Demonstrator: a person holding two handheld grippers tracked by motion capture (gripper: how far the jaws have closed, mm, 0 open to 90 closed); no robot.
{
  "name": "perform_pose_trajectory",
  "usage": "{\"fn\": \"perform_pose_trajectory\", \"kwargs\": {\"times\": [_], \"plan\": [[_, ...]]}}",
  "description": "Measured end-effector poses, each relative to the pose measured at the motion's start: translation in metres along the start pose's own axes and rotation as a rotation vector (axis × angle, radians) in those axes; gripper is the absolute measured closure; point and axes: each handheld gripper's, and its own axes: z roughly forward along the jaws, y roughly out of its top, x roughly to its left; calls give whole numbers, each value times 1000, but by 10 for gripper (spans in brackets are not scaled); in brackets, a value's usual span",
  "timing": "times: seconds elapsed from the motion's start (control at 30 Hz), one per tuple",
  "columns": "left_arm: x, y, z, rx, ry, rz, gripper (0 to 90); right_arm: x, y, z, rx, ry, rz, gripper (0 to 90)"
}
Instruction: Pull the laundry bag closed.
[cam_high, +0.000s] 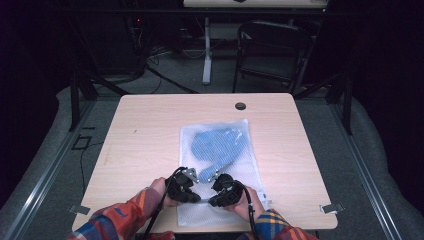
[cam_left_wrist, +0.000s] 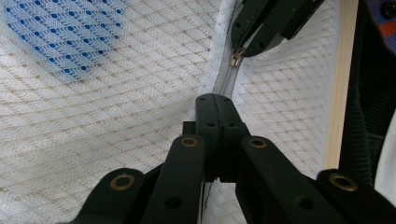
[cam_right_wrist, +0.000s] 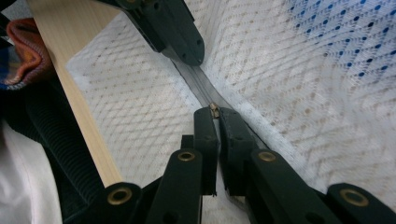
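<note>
Left gripper (cam_high: 192, 176): sits at the near middle of the counter (cam_high: 145, 135), over the near end of a white mesh bag (cam_high: 220, 150). In the left gripper view its fingers (cam_left_wrist: 217, 114) are pressed together on the zipper (cam_left_wrist: 223, 86), pinching the tape and mesh at the seam.

Mesh bag: lies flat on the counter, running from the middle to the near edge. A blue cloth (cam_high: 217, 147) is inside it, in the far half, visible through the mesh. The zipper runs across the near part of the bag, between the two grippers.

Right gripper (cam_high: 216, 181): just beside the left one, tips facing it. In the right gripper view its fingers (cam_right_wrist: 205, 126) stand almost together with a thin gap, pinching the small metal zipper pull (cam_right_wrist: 215, 110) at their tips. The left gripper view shows the same pull (cam_left_wrist: 236, 58) at the right gripper's tips.

Right of the bag: bare counter.
</note>
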Motion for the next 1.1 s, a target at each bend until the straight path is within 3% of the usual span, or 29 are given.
{"fn": "perform_pose_trajectory", "kwargs": {"times": [0.6, 1.1], "plan": [[1, -1, -1, -3, -2, -1, 900, -5, -11, -14, 26, -42, -25, 866], [-2, 5, 2, 1, -2, -16, 900, -11, -14, -10, 24, -29, -17, 864]]}}
